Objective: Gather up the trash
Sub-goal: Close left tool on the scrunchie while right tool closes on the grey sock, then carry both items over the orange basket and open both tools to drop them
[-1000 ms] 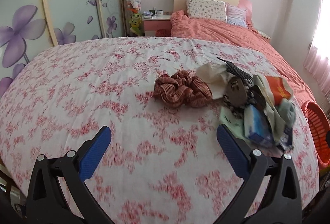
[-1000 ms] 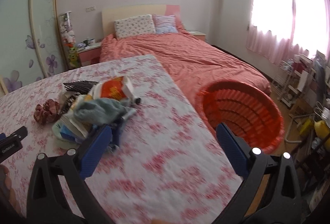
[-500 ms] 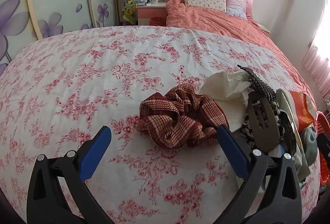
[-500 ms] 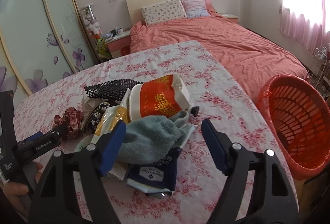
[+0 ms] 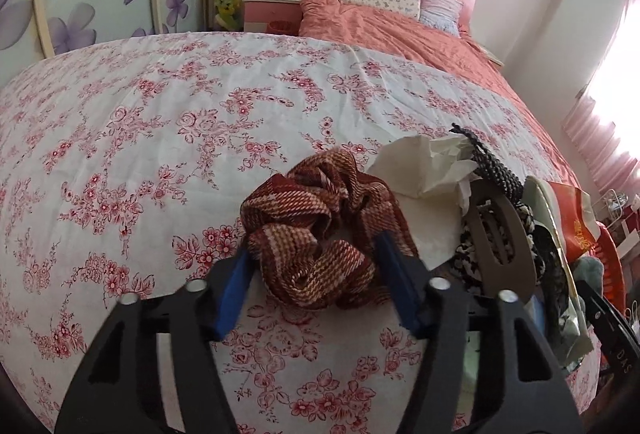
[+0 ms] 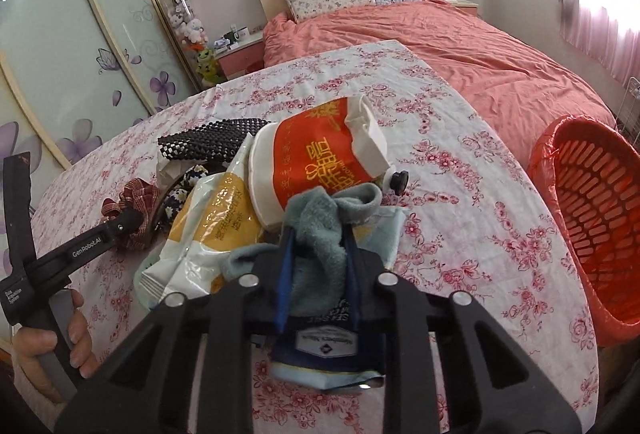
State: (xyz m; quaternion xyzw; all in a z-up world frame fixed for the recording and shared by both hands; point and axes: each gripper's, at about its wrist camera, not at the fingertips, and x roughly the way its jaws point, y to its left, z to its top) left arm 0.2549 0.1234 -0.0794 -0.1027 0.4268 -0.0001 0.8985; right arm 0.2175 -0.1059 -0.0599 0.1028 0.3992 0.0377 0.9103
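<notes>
A pile of items lies on the flowered table cloth (image 5: 160, 138). My left gripper (image 5: 316, 266) is shut on a brown checked scrunchie (image 5: 316, 226), its blue pads pressing both sides. Beside it lie a crumpled white tissue (image 5: 424, 162), a brown hair claw (image 5: 500, 238) and a black mesh mat (image 5: 492, 162). My right gripper (image 6: 318, 250) is shut on a grey-green sock (image 6: 324, 234) on top of the pile. Behind the sock are a red and white cup (image 6: 316, 166), a yellow and white bag (image 6: 208, 230) and a dark blue packet (image 6: 324, 342).
An orange-red basket (image 6: 592, 202) stands off the table's right edge. A bed with a salmon cover (image 6: 460, 46) is behind the table. Sliding wardrobe doors (image 6: 80, 46) with purple flowers are at the left. The person's hand (image 6: 48, 346) holds the left gripper.
Both grippers moved in on the pile and closed. The left one closed on the scrunchie, the right one on the sock.
</notes>
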